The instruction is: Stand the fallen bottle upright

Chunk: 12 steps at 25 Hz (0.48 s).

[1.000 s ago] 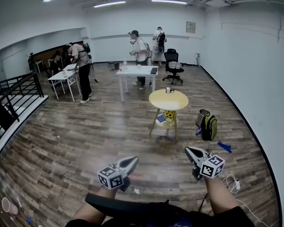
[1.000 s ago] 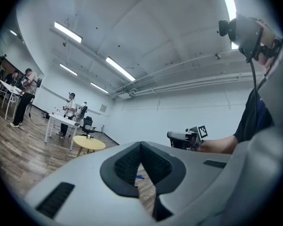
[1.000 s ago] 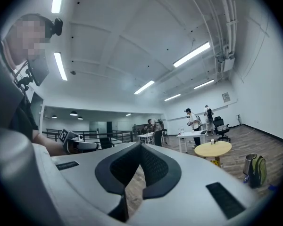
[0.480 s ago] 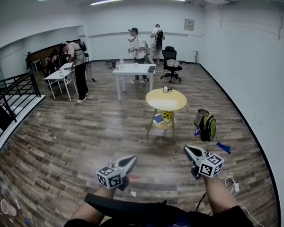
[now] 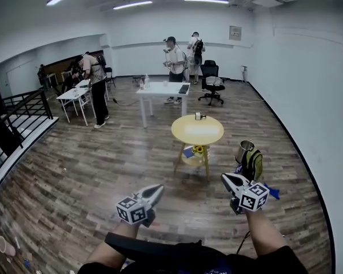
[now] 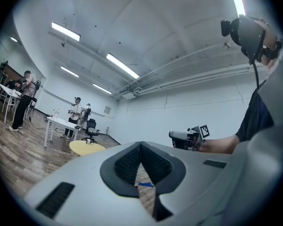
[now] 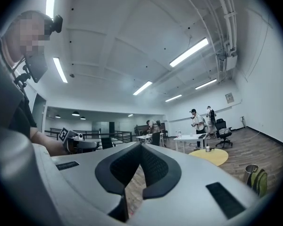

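I can make out no fallen bottle. A small dark object (image 5: 198, 116) stands on the round yellow table (image 5: 197, 131) ahead, and a clear bottle (image 5: 147, 81) stands upright on the white table (image 5: 163, 88) farther back. Both grippers are held level at waist height over the wood floor, well short of the yellow table. My left gripper (image 5: 158, 188) is shut and empty, its pads meeting at the tip (image 6: 141, 145). My right gripper (image 5: 224, 177) is also shut with nothing between its pads (image 7: 141, 146). Each gripper view shows the other gripper alongside.
A green backpack (image 5: 252, 163) with a metal cup (image 5: 244, 150) leans right of the yellow table. Several people stand around the white tables at the back, near an office chair (image 5: 212, 84). A black railing (image 5: 17, 116) lines the left; a paper cup (image 5: 4, 247) lies on the floor.
The whole view has advanced across the floor: the yellow table and backpack are nearer. Both grippers keep the same shut, level pose in front of me.
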Tool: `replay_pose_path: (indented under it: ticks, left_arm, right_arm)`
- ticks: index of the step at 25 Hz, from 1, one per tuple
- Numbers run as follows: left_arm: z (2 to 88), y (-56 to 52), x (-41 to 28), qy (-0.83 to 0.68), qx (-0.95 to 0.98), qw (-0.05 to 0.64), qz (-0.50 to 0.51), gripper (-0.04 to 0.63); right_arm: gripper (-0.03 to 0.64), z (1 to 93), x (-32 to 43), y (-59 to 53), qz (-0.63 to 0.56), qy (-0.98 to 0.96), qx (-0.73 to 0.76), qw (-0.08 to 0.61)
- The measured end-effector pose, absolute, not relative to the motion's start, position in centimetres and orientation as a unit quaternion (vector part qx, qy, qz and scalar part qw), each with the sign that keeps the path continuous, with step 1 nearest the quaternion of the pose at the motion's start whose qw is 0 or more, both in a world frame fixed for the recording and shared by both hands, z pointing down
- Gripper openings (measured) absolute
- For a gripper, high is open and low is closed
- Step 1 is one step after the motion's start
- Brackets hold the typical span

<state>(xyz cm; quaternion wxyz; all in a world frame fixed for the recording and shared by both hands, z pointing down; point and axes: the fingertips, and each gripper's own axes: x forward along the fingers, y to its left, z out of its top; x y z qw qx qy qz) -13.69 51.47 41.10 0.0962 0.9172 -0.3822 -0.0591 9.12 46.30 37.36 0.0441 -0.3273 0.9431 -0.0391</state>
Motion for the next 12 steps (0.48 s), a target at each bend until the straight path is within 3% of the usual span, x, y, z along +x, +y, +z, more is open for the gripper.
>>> replay_pose_path:
  ticks: [7,12]
  left_arm:
    - [41.0,45.0,-8.2,-0.374,0.92,0.1,-0.061,0.005]
    - [41.7,39.7,-8.9,-0.36,0.925,0.102,-0.06,0.005]
  right_arm:
    - [0.02,37.2,14.4,39.6,-0.039,0.942,-0.331,0.046]
    - [0.02,38.7,13.4,34.4,-0.048,0.938,-0.341,0.042]
